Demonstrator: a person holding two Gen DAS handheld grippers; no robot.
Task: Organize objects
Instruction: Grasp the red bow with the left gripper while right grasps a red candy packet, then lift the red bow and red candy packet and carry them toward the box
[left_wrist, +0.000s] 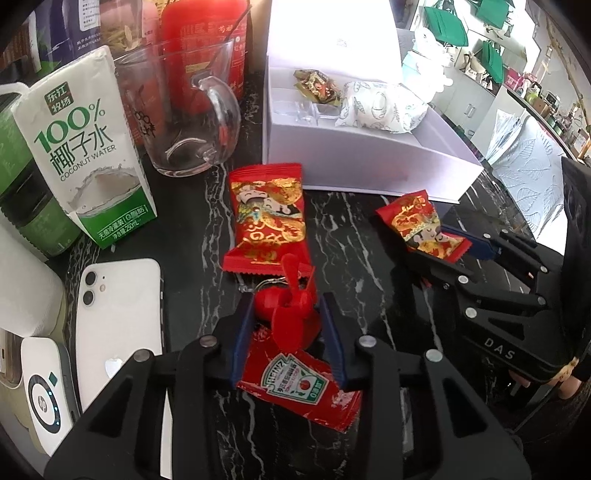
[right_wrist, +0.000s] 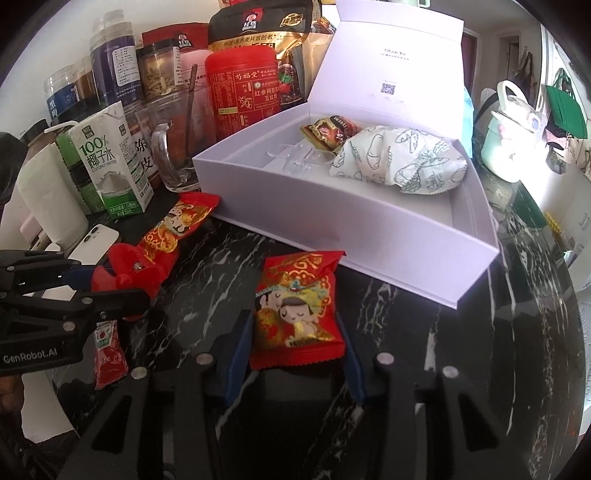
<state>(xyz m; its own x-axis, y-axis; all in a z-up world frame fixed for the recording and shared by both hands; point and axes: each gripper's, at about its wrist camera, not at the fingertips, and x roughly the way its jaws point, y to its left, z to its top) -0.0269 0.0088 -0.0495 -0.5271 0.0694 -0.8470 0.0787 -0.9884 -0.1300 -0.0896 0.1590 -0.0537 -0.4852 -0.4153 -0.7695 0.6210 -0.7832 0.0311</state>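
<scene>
Both cams ride on the grippers, looking steeply down along the fingers, close over the black marble counter (left_wrist: 369, 229). Left view sits left of the right one; both face the open white box (right_wrist: 332, 229) and share the coconut water carton (left_wrist: 85, 147).

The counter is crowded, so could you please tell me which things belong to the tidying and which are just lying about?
In the job: white box, red snack packet, second snack packet, red toy fan, ketchup sachet.
Lying about: coconut water carton, glass mug, phone, red tin.
</scene>
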